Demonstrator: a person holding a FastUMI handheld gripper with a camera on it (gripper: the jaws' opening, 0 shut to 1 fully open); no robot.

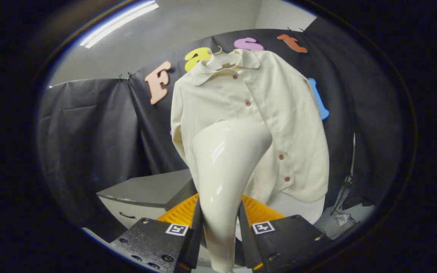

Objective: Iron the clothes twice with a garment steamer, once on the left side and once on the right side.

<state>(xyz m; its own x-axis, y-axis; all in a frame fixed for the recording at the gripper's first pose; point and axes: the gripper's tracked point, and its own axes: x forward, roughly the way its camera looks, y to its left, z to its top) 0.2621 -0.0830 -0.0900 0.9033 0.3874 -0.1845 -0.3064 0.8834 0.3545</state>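
Gripper (218, 223) clenched on steamer (224, 167), against hanging shirt (279, 113), collar label apparently unreadable

The garment steamer (226, 167) stands between the fingers of the hand-held gripper (220, 227), both fingers pressed against its handle, its head rising ahead of them and tilted to the right. Just beyond the head hangs the shirt (256, 113) on a hanger (218, 51), in front of the booth's cloth wall (89, 125). Ahead and to the left of the fingers, below the shirt, sits a cabinet (146, 197) with a drawer (127, 214) in its front.
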